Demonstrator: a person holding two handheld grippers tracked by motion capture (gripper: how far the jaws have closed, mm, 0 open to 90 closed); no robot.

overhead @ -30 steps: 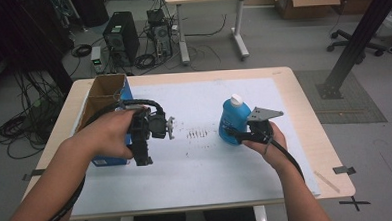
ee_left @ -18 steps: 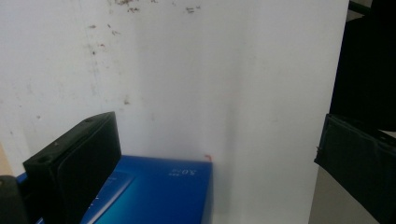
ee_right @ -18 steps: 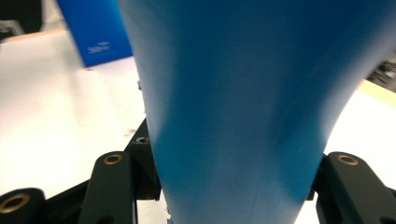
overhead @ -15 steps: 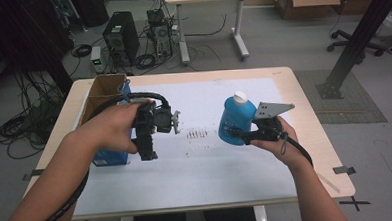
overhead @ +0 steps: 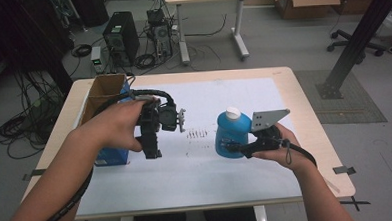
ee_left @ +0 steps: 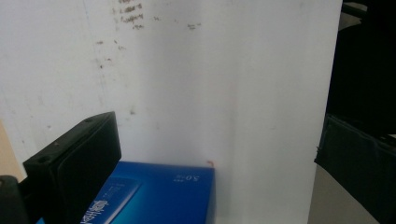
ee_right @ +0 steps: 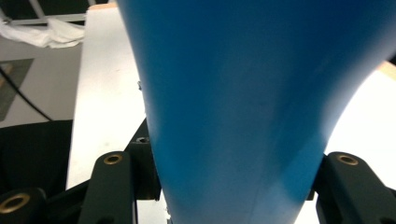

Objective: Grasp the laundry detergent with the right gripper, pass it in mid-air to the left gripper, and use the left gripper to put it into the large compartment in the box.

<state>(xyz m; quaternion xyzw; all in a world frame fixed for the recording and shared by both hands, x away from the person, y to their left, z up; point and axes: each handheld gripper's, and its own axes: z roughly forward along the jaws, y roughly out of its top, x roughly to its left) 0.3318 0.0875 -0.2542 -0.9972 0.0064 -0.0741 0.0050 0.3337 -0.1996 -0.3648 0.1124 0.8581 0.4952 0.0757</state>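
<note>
1. Compared with one second ago, the right gripper (overhead: 235,148) has carried the blue bottle (overhead: 231,134) up and a little to the right, and the left gripper (overhead: 151,151) has hardly changed place.
2. Right gripper: its two black jaws are pinching the blue bottle (ee_right: 243,107) low on the body, one jaw on each side. The bottle stands upright with its white cap (overhead: 232,113) on top and seems lifted off the desk (overhead: 304,116), right of the middle.
3. Left gripper (ee_left: 70,163): it points down just above the blue carton (overhead: 111,155) at the near left; I cannot tell how far its jaws are spread.
4. Handling, as I judge: the bottle is smooth, rounded plastic, so it may slip or turn in the jaws. If filled, it is rather heavy. The low, wide part of the body gives the best hold.
5. Behind the blue carton stands an open brown box (overhead: 103,92).
</note>
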